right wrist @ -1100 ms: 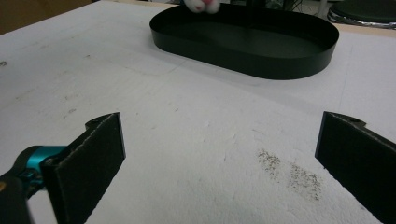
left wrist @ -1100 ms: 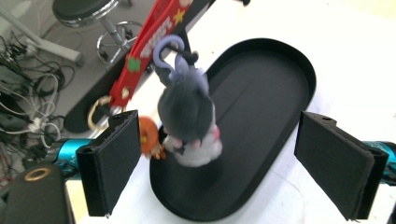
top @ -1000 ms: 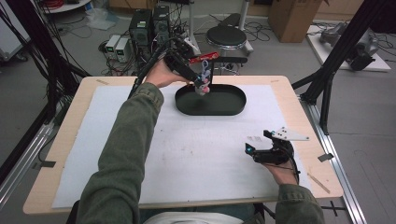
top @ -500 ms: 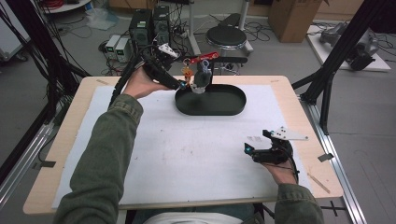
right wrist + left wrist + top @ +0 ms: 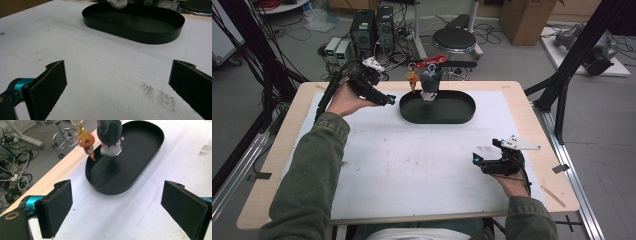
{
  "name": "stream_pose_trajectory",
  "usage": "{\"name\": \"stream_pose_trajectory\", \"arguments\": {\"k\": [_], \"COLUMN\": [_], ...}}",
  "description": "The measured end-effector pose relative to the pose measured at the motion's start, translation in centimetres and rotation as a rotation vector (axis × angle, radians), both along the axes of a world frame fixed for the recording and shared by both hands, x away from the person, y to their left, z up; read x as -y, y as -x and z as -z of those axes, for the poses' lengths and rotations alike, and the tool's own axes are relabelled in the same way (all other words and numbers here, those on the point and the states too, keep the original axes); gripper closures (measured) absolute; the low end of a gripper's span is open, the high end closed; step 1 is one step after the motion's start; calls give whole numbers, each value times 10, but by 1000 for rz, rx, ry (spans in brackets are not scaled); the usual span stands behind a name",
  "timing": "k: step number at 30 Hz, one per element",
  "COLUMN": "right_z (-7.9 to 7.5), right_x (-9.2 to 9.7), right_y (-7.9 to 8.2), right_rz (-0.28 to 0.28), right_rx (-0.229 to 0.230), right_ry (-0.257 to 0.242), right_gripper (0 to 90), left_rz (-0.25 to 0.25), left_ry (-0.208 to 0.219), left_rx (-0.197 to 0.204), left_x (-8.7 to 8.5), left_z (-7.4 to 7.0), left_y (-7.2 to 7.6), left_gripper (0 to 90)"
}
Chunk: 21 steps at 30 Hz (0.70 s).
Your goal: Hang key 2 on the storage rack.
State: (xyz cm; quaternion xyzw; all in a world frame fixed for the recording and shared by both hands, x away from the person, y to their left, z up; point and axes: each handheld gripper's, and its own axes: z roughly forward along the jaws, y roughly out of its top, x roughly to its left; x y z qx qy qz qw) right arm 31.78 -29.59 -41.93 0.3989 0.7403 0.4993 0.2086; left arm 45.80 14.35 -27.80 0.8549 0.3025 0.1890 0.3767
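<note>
**Both grippers open; plush keychain over the far-edge tray**

Nearest you, your right gripper sits low over the white sheet near the table's right front corner, held in your right hand. Its jaws stand wide apart with nothing between them. Looking along those jaws, you see bare white sheet, then the black oval tray well beyond them.

Farther off, your left gripper is held in your left hand near the table's far left corner, just left of the tray. Its jaws are also spread wide and empty.

The tray lies at the middle of the far edge. A grey plush toy on a keychain, with a small orange charm and a red strap, is above the tray's far left end, well apart from both pairs of jaws.

The left gripper view shows the plush and the star-marked charm close up over the tray's end. The right gripper view catches just the plush's pale underside at its top edge. Whether the plush touches the tray cannot be told.
</note>
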Motion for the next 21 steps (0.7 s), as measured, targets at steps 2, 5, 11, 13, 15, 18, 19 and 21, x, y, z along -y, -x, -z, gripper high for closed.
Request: {"name": "stream_pose_trajectory", "arguments": {"k": [2, 5, 11, 13, 15, 18, 19, 21], "right_z": [0, 0, 0, 0, 0, 0, 0, -1], "right_x": [0, -1, -1, -1, -1, -1, -1, -2], "right_y": [-1, -1, -1, -1, -1, 0, 0, 0], "right_rz": [-5, -4, -4, -4, -3, -2, -1, -3], "right_rx": [11, 1, 0, 0, 1, 3, 3, -1], "right_ry": [7, 4, 0, 3, 2, 3, 3, 0], "right_gripper": [5, 5, 5, 5, 5, 5, 5, 5], "left_rz": [-4, -7, -6, -11, -20, -28, -32, -40], "left_ry": [1, 8, -11, -4, 2, 8, 12, 13], "left_rx": [0, -4, -5, 1, 7, 11, 11, 14], "left_x": [-5, -11, -22, -27, -32, -42, -44, -49], "left_z": [3, 10, 22, 26, 28, 32, 33, 36], "left_y": [3, 7, 20, 25, 30, 36, 38, 42], "left_gripper": [108, 107, 108, 108, 108, 108, 108, 108]}}
